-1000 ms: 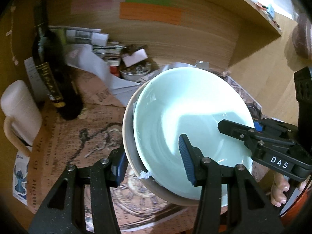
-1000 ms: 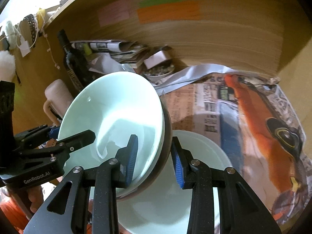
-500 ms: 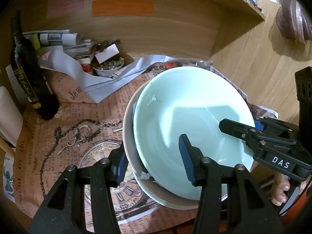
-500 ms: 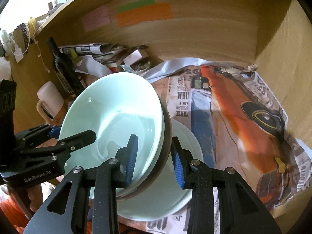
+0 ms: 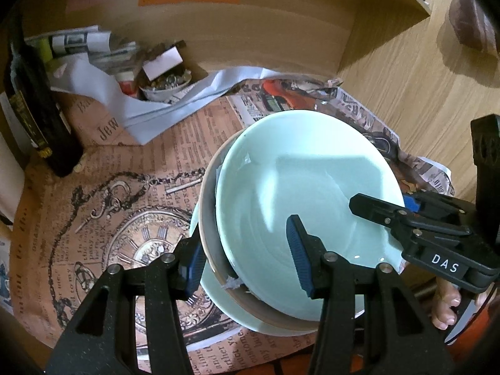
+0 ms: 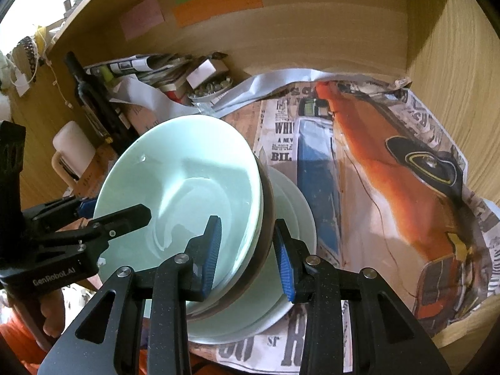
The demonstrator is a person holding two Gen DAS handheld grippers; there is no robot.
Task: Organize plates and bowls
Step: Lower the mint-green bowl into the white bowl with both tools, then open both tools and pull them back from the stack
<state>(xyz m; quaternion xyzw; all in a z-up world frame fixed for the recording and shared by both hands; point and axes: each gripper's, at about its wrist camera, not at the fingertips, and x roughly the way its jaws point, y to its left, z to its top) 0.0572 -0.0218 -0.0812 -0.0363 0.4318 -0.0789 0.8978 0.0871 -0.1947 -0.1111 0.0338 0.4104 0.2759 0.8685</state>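
A pale green bowl (image 5: 306, 187) (image 6: 187, 172) sits nested inside a brown bowl (image 5: 207, 206) (image 6: 267, 206). The pair hangs tilted just above a pale green plate (image 5: 218, 293) (image 6: 300, 218) that lies on the shelf's newspaper. My left gripper (image 5: 245, 253) is shut on the near left rim of the two bowls, one pad inside the green bowl and one outside the brown one. On the opposite rim my right gripper (image 6: 248, 253) is shut the same way. Each gripper also shows at the edge of the other's view.
A dark wine bottle (image 5: 34, 109) (image 6: 93, 100) stands at the back left, a white mug (image 6: 72, 150) beside it. A small bowl of odds and ends (image 5: 165, 84), papers and a white sheet crowd the back. Wooden walls close the shelf behind and on the right.
Both grippers have carried the nested bowls deeper into the shelf and lower. The green plate now shows under the stack in the left wrist view. Neither grip has changed.
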